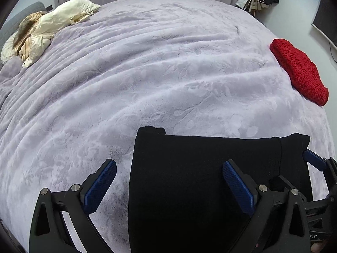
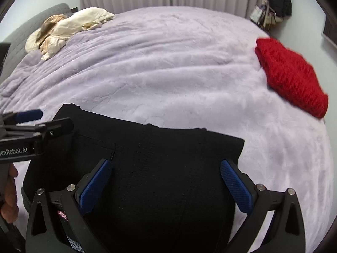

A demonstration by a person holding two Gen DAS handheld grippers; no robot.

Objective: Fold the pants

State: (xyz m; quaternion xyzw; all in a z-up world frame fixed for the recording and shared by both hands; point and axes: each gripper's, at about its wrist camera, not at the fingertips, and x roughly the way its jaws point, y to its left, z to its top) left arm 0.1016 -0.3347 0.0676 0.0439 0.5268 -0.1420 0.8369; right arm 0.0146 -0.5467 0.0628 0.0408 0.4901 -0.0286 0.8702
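The black pants point(image 1: 189, 179) are lying folded on the lavender blanket point(image 1: 147, 73), spreading beneath both grippers. The left gripper point(image 1: 168, 181) is hanging wide open over their left edge, and the right gripper point(image 2: 166, 181) is gaping, empty, above them

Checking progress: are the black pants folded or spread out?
Folded: the black pants form a compact block with stacked layered edges on the bed.
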